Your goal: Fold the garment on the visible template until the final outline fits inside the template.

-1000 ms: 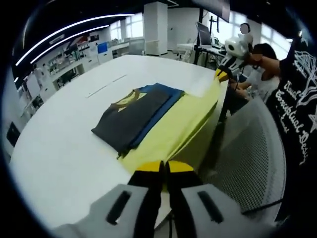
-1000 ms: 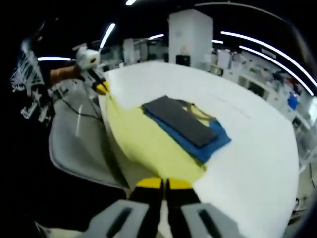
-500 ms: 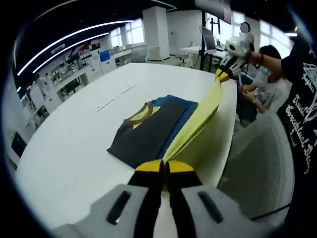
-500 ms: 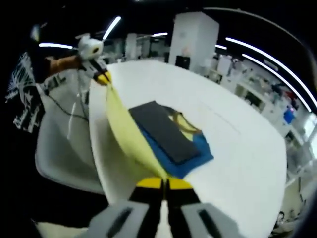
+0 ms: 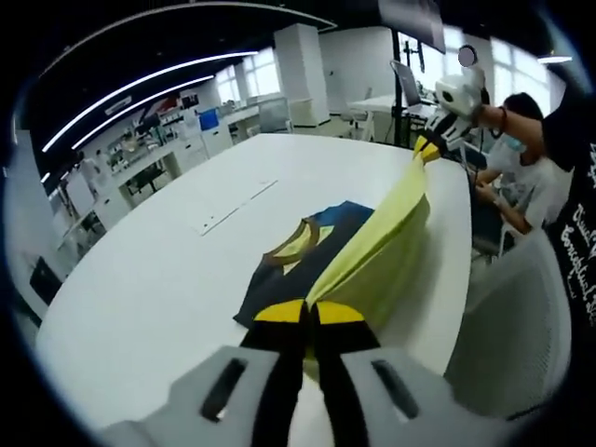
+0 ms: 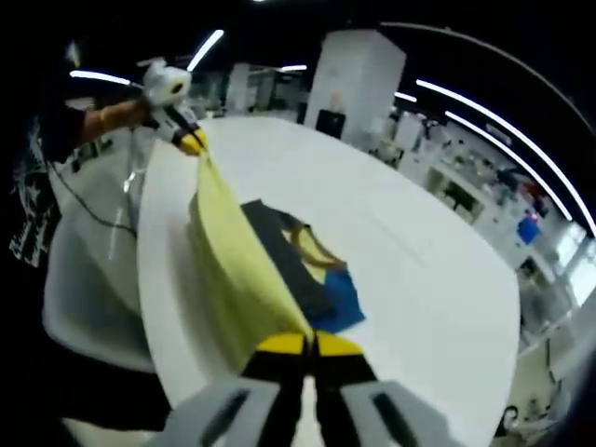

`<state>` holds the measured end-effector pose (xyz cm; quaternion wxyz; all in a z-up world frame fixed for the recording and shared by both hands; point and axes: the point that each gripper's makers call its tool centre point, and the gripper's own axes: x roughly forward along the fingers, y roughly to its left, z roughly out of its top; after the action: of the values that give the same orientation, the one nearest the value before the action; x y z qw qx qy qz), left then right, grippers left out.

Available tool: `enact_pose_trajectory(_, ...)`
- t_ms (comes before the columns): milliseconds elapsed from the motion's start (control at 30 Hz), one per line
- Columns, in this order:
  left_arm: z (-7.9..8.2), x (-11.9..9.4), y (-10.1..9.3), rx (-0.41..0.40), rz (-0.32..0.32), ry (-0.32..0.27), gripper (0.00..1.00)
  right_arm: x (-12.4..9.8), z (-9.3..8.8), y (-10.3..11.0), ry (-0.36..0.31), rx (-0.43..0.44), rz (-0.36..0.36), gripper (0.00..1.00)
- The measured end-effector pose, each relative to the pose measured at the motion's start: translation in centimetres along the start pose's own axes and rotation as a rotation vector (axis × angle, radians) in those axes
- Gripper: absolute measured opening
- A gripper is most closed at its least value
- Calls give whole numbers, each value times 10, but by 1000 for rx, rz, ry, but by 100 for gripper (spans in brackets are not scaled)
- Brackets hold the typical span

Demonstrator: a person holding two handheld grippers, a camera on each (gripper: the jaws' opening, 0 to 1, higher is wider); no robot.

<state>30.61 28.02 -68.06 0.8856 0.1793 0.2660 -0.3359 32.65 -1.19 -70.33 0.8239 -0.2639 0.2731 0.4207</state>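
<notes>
The white surface (image 5: 149, 279) carries the garment (image 5: 307, 251), dark grey and blue with a yellow collar, lying flat. Its yellow part (image 5: 377, 247) is lifted clear and stretched taut as a long strip between the two tongs, running along the garment's near side. The left tongs (image 5: 309, 312) are pressed together pinching one end; the right tongs (image 6: 312, 346) pinch the other. The flat part lies just beyond the strip, so I judge the fold must travel across onto it

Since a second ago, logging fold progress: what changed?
Both grippers, left and right, lifted the yellow panel off the table and swung it over the grey and blue layers. Both stayed clamped; the folded stack stayed put.
</notes>
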Motion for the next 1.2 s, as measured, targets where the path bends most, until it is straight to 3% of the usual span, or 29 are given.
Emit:
enact_pose_trajectory(400, 16, 19, 40, -13, 68, -16, 0, 25, 25, -45, -46, -13, -77, 0)
enact_pose_trajectory(633, 21, 32, 56, 6, 81, -3, 0, 39, 32, -63, -22, -28, -119, 0)
enact_pose_trajectory(700, 18, 39, 62, 18, 67, 6, 0, 43, 32, -69, -26, 29, -127, 0)
enact_pose_trajectory(867, 13, 55, 76, -70, 64, 5, 0, 61, 26, -76, 27, 22, -136, 0)
enact_pose_trajectory(1067, 0, 79, 81, -10, 37, 29, 0, 79, 13, -79, 78, 21, -125, 0)
enact_pose_trajectory(1133, -7, 87, 86, -17, 40, 46, 0, 89, 10, -80, 65, 76, -91, 0)
enact_pose_trajectory(1200, -13, 95, 92, -48, 38, 43, 0, 93, 9, -83, 68, 71, -98, 0)
